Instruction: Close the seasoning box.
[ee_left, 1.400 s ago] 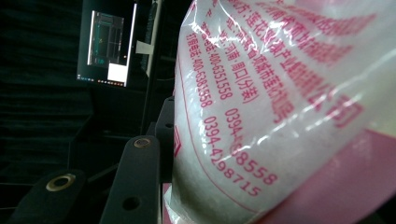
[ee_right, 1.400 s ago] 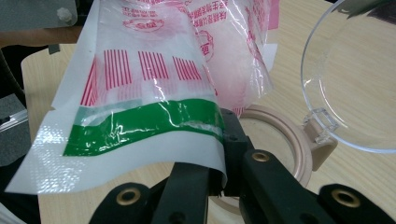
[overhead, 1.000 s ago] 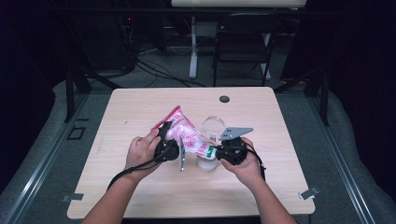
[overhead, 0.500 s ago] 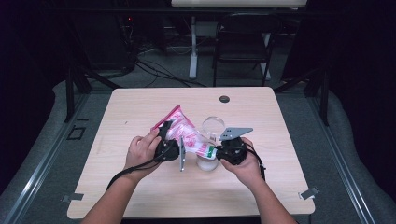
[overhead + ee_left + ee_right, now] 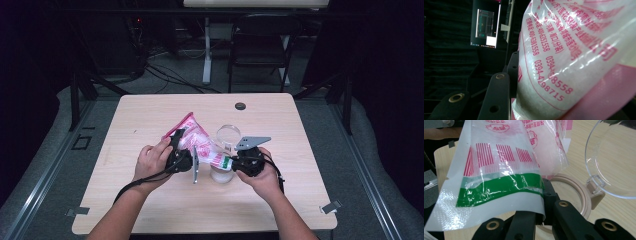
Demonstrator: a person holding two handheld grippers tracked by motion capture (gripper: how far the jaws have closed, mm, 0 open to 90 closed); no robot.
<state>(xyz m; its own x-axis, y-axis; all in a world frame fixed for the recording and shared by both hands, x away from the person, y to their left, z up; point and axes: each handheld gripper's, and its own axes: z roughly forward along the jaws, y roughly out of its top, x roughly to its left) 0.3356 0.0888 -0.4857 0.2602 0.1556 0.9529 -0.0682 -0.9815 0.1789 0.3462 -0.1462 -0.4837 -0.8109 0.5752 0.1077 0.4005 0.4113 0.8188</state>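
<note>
Two forearms are seen coming in from the near edge of the table in the high view, angled toward each other so that the hands meet above the middle of the tabletop. The left hand is wrapped around the left gripper, which is pointed to the right and slightly away from the person. The right hand is closed under the right gripper, which is pointed to the left, with its grey plate standing above it.

A plastic bag printed in pink and red, filled with white granules, is held between the two grippers, tilted from upper left to lower right above the table. In the left gripper view the body of the bag is clamped between the jaws, which are kept partly apart by its bulk. In the right gripper view the bag's flat end with the green band is pinched by the jaws, which are closed tightly on the thin film.

Directly under the bag's lower end a clear container with a beige rim is seen standing on the table, and its transparent hinged lid is swung open toward the far side. A small dark round fitting is set in the tabletop near the far edge, well apart from both hands.
</note>
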